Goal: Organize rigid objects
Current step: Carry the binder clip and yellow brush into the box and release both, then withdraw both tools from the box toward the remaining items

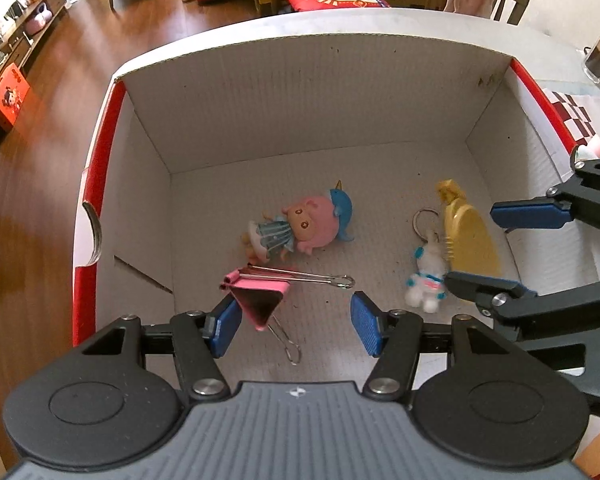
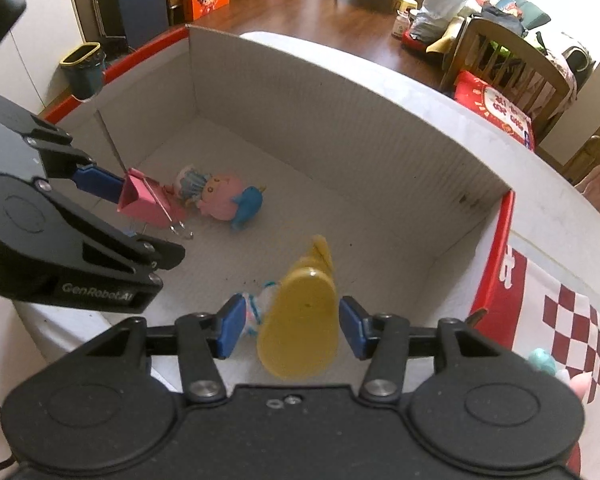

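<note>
**2 grippers over an open toy box**

Wooden flooring and chairs lie beyond a white table (image 1: 460,20) that carries a red-edged cardboard box (image 1: 300,92). On the box floor lie 4 things: a pink doll (image 1: 300,228), a pink binder clip (image 1: 260,300), a yellow comb (image 1: 470,236) and a white rabbit keychain (image 1: 426,276) just beside the comb. Left gripper (image 1: 296,328) hangs spread wide, 1 blue pad at the clip's side, nothing clamped. Right gripper (image 2: 288,328) is also spread, its pads flanking the comb (image 2: 300,320) with gaps visible on both sides
</note>
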A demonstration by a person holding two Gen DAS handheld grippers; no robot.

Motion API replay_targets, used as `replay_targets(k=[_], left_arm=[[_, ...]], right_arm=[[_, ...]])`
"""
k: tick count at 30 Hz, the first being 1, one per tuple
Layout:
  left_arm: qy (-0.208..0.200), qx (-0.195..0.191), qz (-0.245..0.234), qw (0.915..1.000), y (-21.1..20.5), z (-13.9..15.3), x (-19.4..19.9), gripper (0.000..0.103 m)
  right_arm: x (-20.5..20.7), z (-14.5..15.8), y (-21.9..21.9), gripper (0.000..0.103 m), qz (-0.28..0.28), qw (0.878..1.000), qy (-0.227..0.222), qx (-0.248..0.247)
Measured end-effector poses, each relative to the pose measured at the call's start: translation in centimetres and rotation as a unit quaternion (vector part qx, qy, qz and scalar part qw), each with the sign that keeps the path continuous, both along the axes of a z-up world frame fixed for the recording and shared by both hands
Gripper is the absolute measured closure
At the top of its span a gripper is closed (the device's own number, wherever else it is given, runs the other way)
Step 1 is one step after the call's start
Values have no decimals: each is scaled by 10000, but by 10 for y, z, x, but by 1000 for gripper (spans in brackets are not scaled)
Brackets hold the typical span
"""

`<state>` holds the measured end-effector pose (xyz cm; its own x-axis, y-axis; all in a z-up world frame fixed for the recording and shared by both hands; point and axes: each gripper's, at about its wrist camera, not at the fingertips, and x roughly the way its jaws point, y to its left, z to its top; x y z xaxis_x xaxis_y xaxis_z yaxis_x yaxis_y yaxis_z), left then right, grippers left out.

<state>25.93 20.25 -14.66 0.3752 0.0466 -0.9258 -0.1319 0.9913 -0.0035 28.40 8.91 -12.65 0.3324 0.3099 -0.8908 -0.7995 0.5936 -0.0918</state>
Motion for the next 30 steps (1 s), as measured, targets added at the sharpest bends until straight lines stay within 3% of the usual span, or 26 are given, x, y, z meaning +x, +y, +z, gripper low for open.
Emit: replay_targets(k=[11,30], left_arm=[[-309,-26,27,9995,-5,21,-16,41],[-920,-91,-10,9957,-24,70,-50,41]], right_arm=[[-4,27,-24,43,-229,9981,93,565],[-33,87,-85,24,-225,9890,-166,1451]])
